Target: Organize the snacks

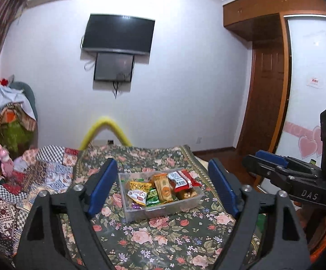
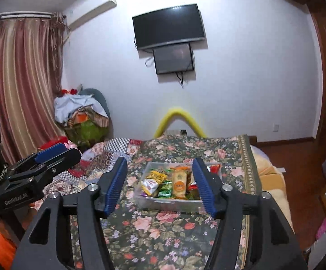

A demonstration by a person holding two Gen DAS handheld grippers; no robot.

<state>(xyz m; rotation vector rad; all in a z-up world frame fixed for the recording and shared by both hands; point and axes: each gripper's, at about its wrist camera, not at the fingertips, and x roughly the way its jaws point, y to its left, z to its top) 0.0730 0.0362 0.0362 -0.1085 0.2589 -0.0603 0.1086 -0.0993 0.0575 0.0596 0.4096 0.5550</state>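
A clear plastic box sits on the floral cloth and holds several wrapped snacks: a red packet, an orange biscuit pack, a green pack, a yellow one. My left gripper is open and empty, held back from the box, which shows between its blue pads. The right gripper shows from the side. In the right wrist view the box lies ahead of my open, empty right gripper, with the left gripper at the left.
The floral cloth covers a bed, with a patchwork quilt on the left. A yellow curved tube stands at the far edge. A clothes pile, curtain, wall TV and wardrobe surround it.
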